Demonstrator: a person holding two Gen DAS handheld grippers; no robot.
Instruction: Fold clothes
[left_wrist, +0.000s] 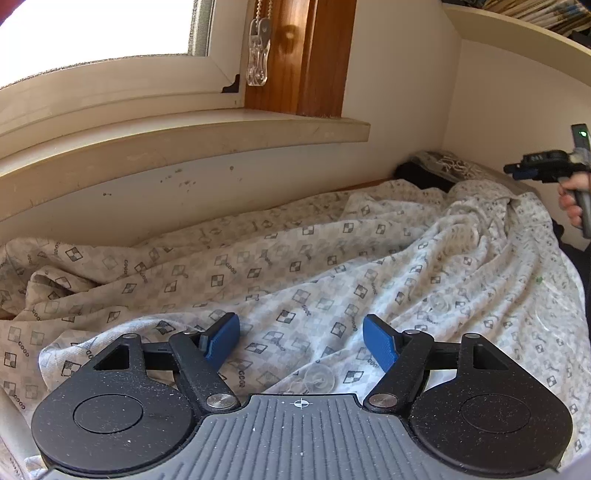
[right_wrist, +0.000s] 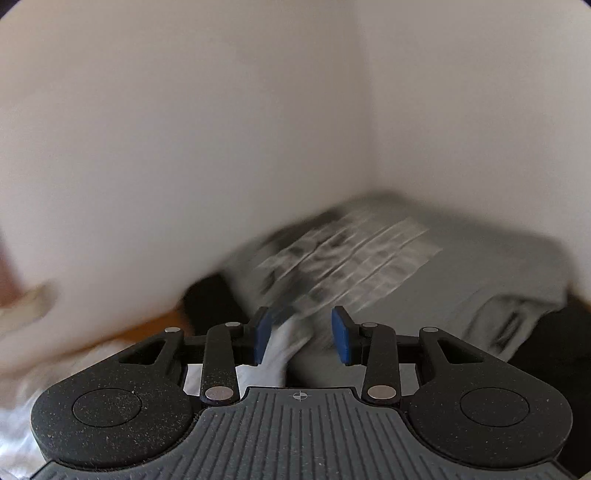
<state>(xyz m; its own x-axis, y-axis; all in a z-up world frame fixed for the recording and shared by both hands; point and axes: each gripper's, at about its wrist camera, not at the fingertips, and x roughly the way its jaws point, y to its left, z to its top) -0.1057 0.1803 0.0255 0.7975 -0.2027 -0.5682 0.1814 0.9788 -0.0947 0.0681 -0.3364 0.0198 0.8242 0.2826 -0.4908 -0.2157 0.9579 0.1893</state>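
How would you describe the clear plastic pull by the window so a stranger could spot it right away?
Start at the window above the bed. At its right edge runs a brown wooden frame, and a beaded cord hangs down in front of it. The pull is the see-through, ridged plastic piece at the cord's end, the only transparent thing against the wood.

Patterned garment (left_wrist: 332, 266): soft matt woven cloth, creased, clear plastic buttons. Left gripper (left_wrist: 301, 341): matt black grainy plastic arms, dusty, blue textured pads, shiny metal pivot pins, ribbed grey base. Window sill (left_wrist: 184, 136): smooth cream paint, scuffed. Window frame post (left_wrist: 299, 55): glossy varnished wood. Blind-cord pull (left_wrist: 257, 55): clear plastic.
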